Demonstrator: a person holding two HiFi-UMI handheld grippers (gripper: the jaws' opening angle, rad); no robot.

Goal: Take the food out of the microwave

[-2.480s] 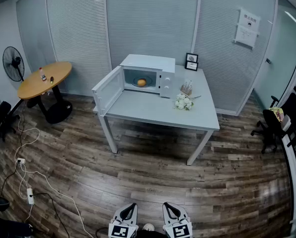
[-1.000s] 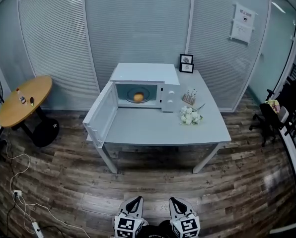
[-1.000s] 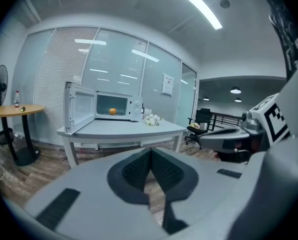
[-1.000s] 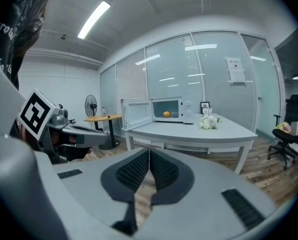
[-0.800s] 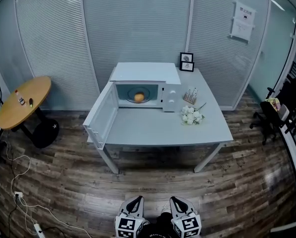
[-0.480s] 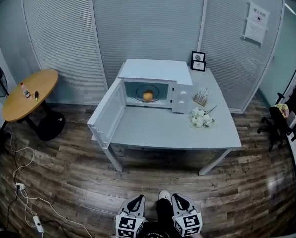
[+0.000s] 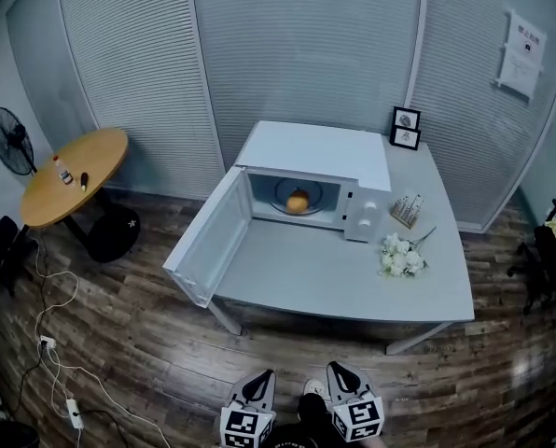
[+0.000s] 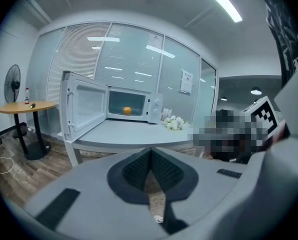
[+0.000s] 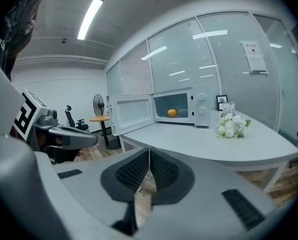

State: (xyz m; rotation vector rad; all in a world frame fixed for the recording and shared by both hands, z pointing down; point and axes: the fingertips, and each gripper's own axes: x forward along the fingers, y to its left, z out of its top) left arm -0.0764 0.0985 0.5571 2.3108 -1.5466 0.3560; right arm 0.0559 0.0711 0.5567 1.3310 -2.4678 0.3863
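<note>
Orange point(image 7: 298, 201), small, round and bright, sat on the turntable inside the white microwave point(image 7: 317, 150), whose door point(image 7: 208, 250) stood wide open. Left gripper point(image 7: 262, 381) and right gripper point(image 7: 339, 371) were clenched, empty, well apart from the table point(image 7: 353, 287).

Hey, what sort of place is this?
Likely an office room: glass partition walls with blinds, a black office chair, and a microwave on a plain grey table.
</note>
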